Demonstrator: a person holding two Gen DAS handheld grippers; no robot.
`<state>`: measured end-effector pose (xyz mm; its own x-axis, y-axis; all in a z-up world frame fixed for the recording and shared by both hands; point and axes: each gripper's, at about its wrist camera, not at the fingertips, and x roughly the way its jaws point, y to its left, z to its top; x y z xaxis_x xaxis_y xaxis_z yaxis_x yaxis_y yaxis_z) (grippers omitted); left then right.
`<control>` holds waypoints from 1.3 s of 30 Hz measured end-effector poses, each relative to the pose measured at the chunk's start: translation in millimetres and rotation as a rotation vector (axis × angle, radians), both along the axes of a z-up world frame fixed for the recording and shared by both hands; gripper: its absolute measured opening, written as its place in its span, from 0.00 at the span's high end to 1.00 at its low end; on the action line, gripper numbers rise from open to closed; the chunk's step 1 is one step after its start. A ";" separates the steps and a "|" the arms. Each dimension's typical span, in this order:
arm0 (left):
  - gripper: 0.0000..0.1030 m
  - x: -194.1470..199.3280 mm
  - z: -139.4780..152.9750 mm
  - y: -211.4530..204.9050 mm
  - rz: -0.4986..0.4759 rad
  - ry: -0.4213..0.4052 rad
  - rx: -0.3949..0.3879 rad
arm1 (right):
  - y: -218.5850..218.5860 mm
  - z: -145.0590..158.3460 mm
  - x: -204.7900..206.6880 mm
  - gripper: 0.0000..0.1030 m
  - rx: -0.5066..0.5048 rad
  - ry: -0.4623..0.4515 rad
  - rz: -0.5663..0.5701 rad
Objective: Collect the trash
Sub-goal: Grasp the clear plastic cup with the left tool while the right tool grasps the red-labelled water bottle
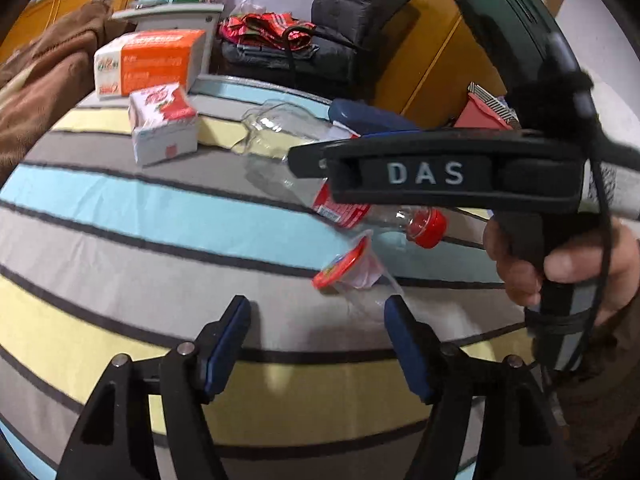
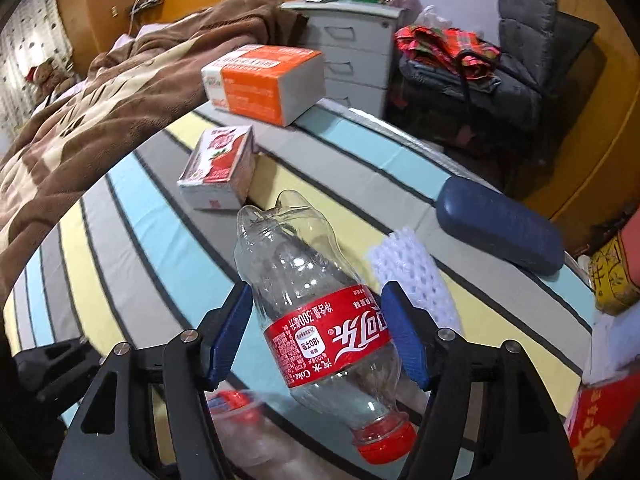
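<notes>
Collecting barely begun: we have no trash in hand yet, and no bin or bag shows in either view.

On the left, our left gripper (image 1: 316, 344) hovers over the striped bed (image 1: 120, 208), fingers spread and empty, with the red-lidded plastic cup (image 1: 348, 268) lying just beyond them. Toward the bed's far edge sit the small red-and-white carton (image 2: 218, 170) and the larger orange box (image 2: 264, 82), both untouched. To the right, our right gripper (image 2: 316, 340) straddles the empty Coke bottle (image 2: 316, 312), which lies on the bed with its cap pointing toward us; the fingers stand wide at its label and we judge they are not yet pressing. White foam netting (image 2: 412, 276) and a blue glasses case (image 2: 500, 228) lie further right. Everything remains to be gathered.
</notes>
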<state>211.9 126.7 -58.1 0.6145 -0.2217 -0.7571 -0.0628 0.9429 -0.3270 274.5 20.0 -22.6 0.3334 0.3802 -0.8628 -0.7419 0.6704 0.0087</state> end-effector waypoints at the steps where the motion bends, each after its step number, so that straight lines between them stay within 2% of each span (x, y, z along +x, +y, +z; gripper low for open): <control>1: 0.31 1.5 -0.6 -1.9 0.000 -0.005 0.013 | 0.7 -0.6 1.9 0.33 0.001 0.008 -0.001; 4: 0.31 4.2 -1.0 -4.3 0.012 -0.008 0.028 | -2.2 -2.0 6.5 0.33 0.013 0.040 -0.027; 10: 0.31 1.2 -2.3 0.9 0.030 -0.010 -0.003 | -15.3 -1.4 9.2 0.37 0.081 0.106 -0.078; 12: 0.31 -3.5 -0.9 0.6 0.029 -0.012 0.003 | -18.9 0.2 7.0 0.38 0.099 0.104 -0.080; 15: 0.31 -2.2 2.4 3.5 0.023 -0.031 -0.054 | -24.1 5.2 1.1 0.40 0.107 0.065 -0.099; 17: 0.31 -1.7 5.0 2.0 0.032 -0.040 -0.037 | -30.0 8.5 -0.5 0.40 0.128 0.068 -0.105; 24: 0.30 13.3 0.7 -10.0 0.003 -0.029 0.076 | -51.8 10.7 -6.9 0.41 0.108 0.054 -0.141; 29: 0.28 23.7 -1.8 -11.9 -0.007 0.004 0.046 | -77.6 12.4 -7.9 0.41 0.111 0.056 -0.194; 35: 0.29 19.1 -1.9 -17.6 0.009 -0.002 0.055 | -106.9 8.3 -15.5 0.41 0.103 0.060 -0.241; 39: 0.41 19.4 -2.3 -20.7 0.018 -0.002 0.065 | -118.9 5.1 -19.0 0.41 0.105 0.061 -0.260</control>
